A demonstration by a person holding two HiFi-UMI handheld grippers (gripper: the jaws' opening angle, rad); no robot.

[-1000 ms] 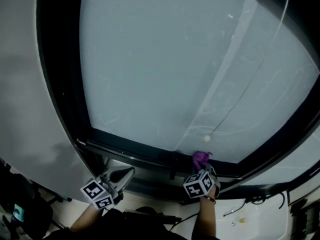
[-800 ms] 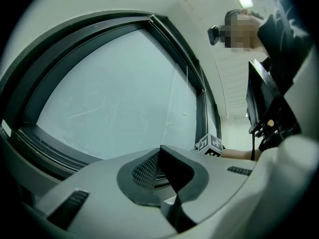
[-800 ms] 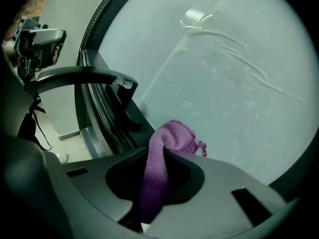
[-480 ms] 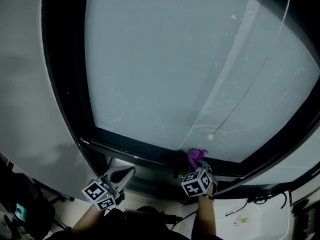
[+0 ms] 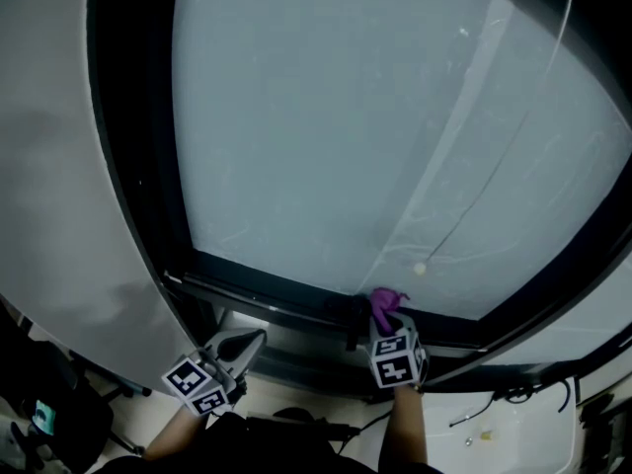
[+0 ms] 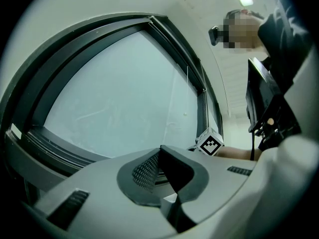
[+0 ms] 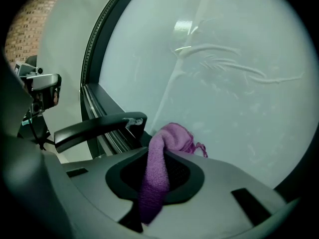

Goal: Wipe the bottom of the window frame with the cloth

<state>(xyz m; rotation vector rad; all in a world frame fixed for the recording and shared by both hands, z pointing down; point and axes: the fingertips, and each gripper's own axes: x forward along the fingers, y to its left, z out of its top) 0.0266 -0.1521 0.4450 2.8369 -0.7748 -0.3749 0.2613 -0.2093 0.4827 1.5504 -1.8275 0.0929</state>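
Observation:
A purple cloth (image 5: 383, 304) rests against the dark bottom rail of the window frame (image 5: 267, 299), just under the glass. My right gripper (image 5: 385, 321) is shut on it, its marker cube right below. In the right gripper view the cloth (image 7: 159, 158) runs out from between the jaws and bunches at the glass beside the frame rails (image 7: 94, 101). My left gripper (image 5: 247, 345) hangs lower left, below the frame, apart from it and shut on nothing. In the left gripper view its jaws (image 6: 159, 156) meet, with the bottom rail (image 6: 55, 151) ahead.
A black window handle (image 7: 99, 126) lies just left of the cloth, also in the head view (image 5: 354, 319). A white blind cord ends in a bead (image 5: 420, 268) above the cloth. A grey wall (image 5: 59, 166) flanks the window. A cable lies on the white ledge (image 5: 513, 403).
My right gripper has slid the cloth a little to the left along the bottom rail, toward the handle. The left gripper has stayed where it was.

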